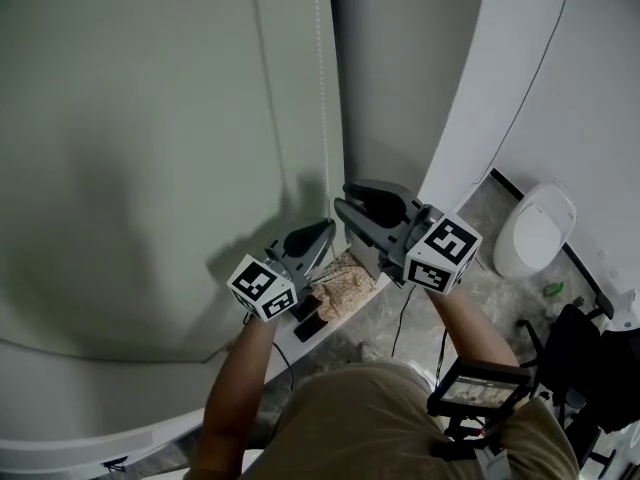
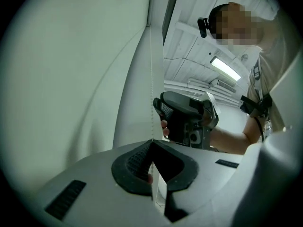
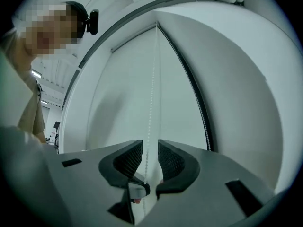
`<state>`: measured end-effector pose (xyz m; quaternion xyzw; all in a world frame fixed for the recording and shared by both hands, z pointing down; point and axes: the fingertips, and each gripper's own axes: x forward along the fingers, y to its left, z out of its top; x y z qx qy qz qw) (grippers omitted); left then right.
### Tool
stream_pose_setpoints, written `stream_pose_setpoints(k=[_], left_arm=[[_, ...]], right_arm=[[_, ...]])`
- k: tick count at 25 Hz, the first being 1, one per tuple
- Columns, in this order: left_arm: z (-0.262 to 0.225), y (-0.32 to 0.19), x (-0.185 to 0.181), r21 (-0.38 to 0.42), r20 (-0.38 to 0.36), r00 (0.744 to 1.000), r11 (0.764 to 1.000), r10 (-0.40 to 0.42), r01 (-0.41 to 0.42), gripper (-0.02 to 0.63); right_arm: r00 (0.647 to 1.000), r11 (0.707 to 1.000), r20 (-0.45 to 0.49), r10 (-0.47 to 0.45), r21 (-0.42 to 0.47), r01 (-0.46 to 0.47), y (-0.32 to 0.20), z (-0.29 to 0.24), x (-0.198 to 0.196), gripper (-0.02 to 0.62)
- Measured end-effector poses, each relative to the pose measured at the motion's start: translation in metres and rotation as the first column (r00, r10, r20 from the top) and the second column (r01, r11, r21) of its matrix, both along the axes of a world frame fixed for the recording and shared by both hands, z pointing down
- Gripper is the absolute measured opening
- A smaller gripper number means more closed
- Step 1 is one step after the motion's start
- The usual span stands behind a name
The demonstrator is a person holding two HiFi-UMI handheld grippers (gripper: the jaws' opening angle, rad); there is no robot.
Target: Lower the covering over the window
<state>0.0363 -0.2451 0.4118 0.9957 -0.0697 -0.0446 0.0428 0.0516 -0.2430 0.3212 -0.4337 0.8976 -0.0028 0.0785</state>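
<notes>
While the right gripper point(image 3: 149, 148) stands with its jaws part-way apart and the bead chain point(image 3: 152, 93) runs loose through the gap, seemingly clear of both ribbed pads, the only hold on anything belongs to the left gripper point(image 2: 151, 143), whose jaws are pinched together on that same chain. That makes this a risky spot in a hand-over-hand pull. Should the left gripper let go before the right one has closed, the chain would likely run free and the roller blind point(image 1: 150, 118) could stall or creep back up. A right gripper that closes off-centre might catch only the edge of a bead and slip when it draws down. A pull angled away from the wall could also drag the chain out of line at the top roller, which no view shows. As for where things lie, the chain rises straight up from the left gripper's jaw tips, and the right gripper point(image 1: 350, 200) sits just above and beside the left gripper point(image 1: 322, 230), straddling the chain a little higher on the same run. The blind's pale sheet lies ahead of both grippers, spreading away to the left of the chain; its bottom edge cannot be made out, so how far it has come down is unclear
</notes>
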Motion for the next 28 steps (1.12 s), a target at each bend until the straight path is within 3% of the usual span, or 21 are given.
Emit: stream_pose_setpoints(k=[8, 12, 15, 19, 23, 25, 28], left_arm=[[0.002, 0.019, 0.004, -0.044, -0.024, 0.994, 0.993, 0.107, -0.108, 0.015], [0.002, 0.025, 0.003, -0.055, -0.018, 0.989, 0.987, 0.148, -0.149, 0.015], [0.012, 0.031, 0.003, -0.05, 0.028, 0.984, 0.983, 0.178, -0.177, 0.015], [0.03, 0.03, -0.003, -0.094, 0.038, 0.985, 0.981, 0.171, -0.167, 0.015], [0.04, 0.027, -0.005, -0.044, 0.072, 0.983, 0.986, 0.167, -0.164, 0.023], [0.028, 0.026, -0.013, -0.034, 0.004, 0.984, 0.984, 0.176, -0.176, 0.144], [-0.01, 0.011, -0.032, -0.029, -0.148, 0.979, 0.989, 0.139, -0.145, 0.173]], right_arm=[[0.998, 0.998, -0.004, -0.065, -0.019, 0.065, -0.002, -0.001, -0.01, 0.1], [0.994, 0.993, 0.011, -0.113, -0.036, 0.113, -0.001, -0.003, -0.014, 0.066], [0.989, 0.987, -0.026, -0.148, -0.071, 0.145, 0.001, 0.004, -0.024, 0.014], [0.989, 0.98, -0.016, -0.148, -0.136, 0.145, -0.001, 0.024, -0.024, 0.009], [0.991, 0.982, 0.044, -0.129, -0.131, 0.134, -0.005, 0.03, -0.015, 0.008], [0.989, 0.983, 0.09, -0.12, -0.129, 0.131, -0.006, 0.032, -0.01, 0.009], [0.989, 0.981, 0.089, -0.119, -0.143, 0.131, -0.007, 0.041, -0.01, 0.008]])
